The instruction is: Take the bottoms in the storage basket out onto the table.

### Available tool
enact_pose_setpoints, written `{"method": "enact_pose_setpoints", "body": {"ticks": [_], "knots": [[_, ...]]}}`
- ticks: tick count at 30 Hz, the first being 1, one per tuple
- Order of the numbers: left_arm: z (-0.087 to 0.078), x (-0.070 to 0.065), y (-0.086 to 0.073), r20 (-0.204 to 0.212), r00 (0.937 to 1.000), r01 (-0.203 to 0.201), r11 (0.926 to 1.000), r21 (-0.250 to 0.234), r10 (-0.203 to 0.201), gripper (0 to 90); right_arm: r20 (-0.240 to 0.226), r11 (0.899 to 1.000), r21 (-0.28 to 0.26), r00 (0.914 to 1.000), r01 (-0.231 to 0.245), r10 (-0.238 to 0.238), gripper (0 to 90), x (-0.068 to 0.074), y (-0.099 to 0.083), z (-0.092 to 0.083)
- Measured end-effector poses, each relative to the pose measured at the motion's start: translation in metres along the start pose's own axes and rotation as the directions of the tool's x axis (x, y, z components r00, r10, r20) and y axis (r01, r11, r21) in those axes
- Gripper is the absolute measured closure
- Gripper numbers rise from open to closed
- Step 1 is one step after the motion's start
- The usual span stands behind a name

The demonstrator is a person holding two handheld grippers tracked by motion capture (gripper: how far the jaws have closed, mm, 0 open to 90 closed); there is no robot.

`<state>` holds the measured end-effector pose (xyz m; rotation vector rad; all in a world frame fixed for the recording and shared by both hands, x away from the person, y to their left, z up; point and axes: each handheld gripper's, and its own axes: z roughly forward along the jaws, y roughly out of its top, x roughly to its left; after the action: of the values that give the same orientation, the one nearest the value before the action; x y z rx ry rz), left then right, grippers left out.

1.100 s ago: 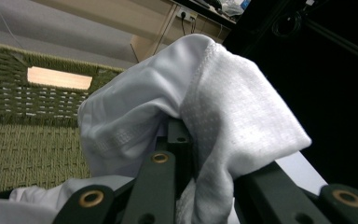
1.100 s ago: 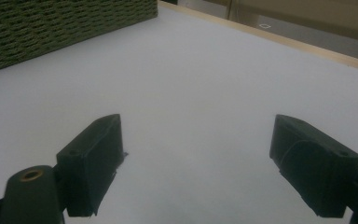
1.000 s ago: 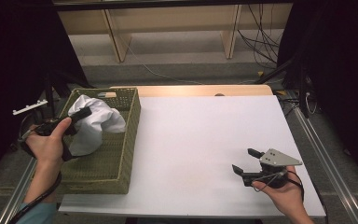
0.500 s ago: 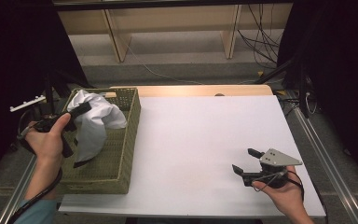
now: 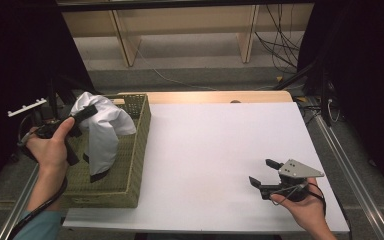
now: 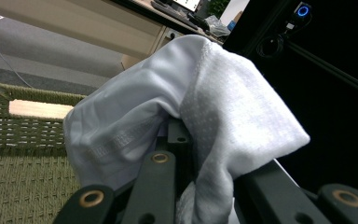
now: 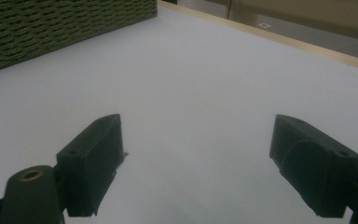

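A white cloth hangs over the green woven basket at the table's left side. My left gripper is shut on the cloth's top, and the fabric drapes down into the basket. In the left gripper view the cloth is bunched over the jaws of the left gripper, with the basket's wall behind it. My right gripper rests low on the white table at the near right, open with nothing in it. The right gripper view has that gripper with its jaws wide apart over the bare table surface.
A white bracket sticks out left of the basket. Behind the table stand wooden shelf legs and loose floor cables. A metal rail runs along the table's right edge. The basket's side lies far ahead of the right gripper.
The left hand has raised the white cloth a little, so it now hangs longer and higher above the basket. The right hand has kept still.
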<state>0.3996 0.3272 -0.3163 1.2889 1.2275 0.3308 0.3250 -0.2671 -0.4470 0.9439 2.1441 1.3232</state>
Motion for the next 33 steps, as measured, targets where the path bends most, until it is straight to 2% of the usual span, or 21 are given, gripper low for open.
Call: {"method": "enact_pose_setpoints", "body": {"ticks": [7, 20, 27, 33], "knots": [[0.003, -0.004, 0.004, 0.016, 0.9999, 0.005, 0.9998, -0.018, -0.005, 80.7, 0.0, 1.0, -0.001, 1.0, -0.002, 0.002, 18.1, 0.0, 0.0, 0.0], [0.012, -0.009, 0.005, 0.042, 0.9991, 0.008, 0.9998, -0.019, -0.008, 80.8, -0.004, 1.0, 0.001, 1.0, -0.006, 0.006, 18.1, 0.0, -0.001, 0.0], [0.016, -0.015, 0.009, 0.053, 0.9985, -0.009, 0.9996, -0.028, 0.011, 80.8, -0.003, 1.0, -0.001, 1.0, -0.007, 0.007, 18.2, 0.0, -0.001, 0.001], [0.016, -0.022, 0.012, 0.053, 0.997, -0.055, 0.9974, -0.048, 0.057, 80.7, -0.002, 1.0, -0.001, 1.0, -0.008, 0.008, 18.2, -0.001, 0.0, 0.0]]}}
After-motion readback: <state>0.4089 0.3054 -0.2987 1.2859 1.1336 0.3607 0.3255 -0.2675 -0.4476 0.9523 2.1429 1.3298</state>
